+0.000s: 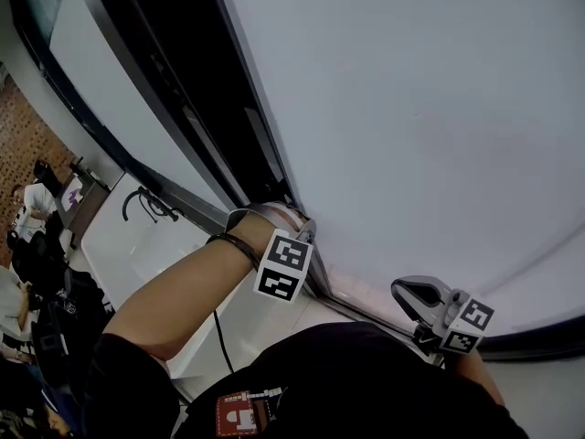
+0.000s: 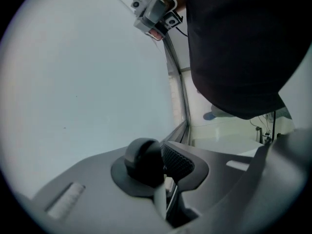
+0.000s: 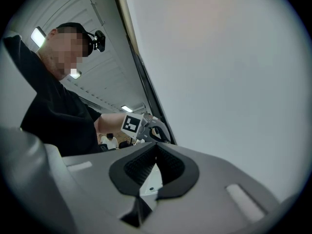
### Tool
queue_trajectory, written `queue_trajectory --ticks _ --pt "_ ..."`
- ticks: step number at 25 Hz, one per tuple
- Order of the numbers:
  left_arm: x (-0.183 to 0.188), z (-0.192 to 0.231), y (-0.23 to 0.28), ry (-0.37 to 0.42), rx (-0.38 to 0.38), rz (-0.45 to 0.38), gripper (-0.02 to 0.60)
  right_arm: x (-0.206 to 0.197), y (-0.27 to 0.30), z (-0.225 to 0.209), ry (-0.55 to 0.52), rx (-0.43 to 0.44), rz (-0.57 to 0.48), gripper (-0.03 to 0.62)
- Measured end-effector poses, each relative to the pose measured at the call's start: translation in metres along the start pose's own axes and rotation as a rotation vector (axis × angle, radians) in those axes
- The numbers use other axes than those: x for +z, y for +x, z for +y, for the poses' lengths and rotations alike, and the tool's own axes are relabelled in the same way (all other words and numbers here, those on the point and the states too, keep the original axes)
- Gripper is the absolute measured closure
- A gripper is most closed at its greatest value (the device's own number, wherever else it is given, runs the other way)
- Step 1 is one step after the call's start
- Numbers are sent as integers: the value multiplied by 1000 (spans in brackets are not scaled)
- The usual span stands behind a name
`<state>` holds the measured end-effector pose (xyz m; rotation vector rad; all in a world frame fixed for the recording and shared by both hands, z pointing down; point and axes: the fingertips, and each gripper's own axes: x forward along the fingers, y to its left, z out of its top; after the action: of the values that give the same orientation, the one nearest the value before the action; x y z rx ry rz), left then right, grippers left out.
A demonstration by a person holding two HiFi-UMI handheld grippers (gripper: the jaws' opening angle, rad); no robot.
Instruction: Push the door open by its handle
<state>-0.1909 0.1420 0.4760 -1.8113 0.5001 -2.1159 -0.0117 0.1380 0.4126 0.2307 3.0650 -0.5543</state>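
A big white door (image 1: 411,108) fills the head view. My left gripper (image 1: 291,227) is at the door's left edge, next to the dark frame, and its fingertips are hidden there. In the left gripper view a dark round handle (image 2: 144,160) sits between the jaws of the left gripper (image 2: 163,165), against the ridged right pad (image 2: 178,162), with a silvery strip below it. My right gripper (image 1: 413,293) hangs lower right, close to the door (image 3: 234,57) and apart from the handle. Its jaws (image 3: 156,147) meet at the tips with nothing in them.
A dark door frame (image 1: 183,108) runs diagonally left of the door. Beyond it stand a white counter (image 1: 137,245) and several people with dark bags (image 1: 55,318) at the far left. A black cable (image 1: 219,337) hangs under my left forearm. Pale floor (image 2: 229,130) shows below.
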Motion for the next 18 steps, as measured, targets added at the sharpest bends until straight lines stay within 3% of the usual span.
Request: queue_trajectory --ticks 2,5,8,10,13,18 --pt "2 -2 3 6 -26 -6 580 -2 0 0 0 -2 -2 592" --pt "0 4 5 26 -29 23 580 6 -3 -9 12 -1 -11 592" --pt "-13 28 17 100 -41 185 580 32 -7 -33 25 19 -8 592" --pt "-23 47 29 144 3 305 580 45 -9 -46 32 38 -11 592" --pt "-23 57 33 172 146 314 580 30 -10 -42 30 55 -23 592" --pt "-29 68 55 213 140 303 580 16 -17 -41 36 52 -32 592"
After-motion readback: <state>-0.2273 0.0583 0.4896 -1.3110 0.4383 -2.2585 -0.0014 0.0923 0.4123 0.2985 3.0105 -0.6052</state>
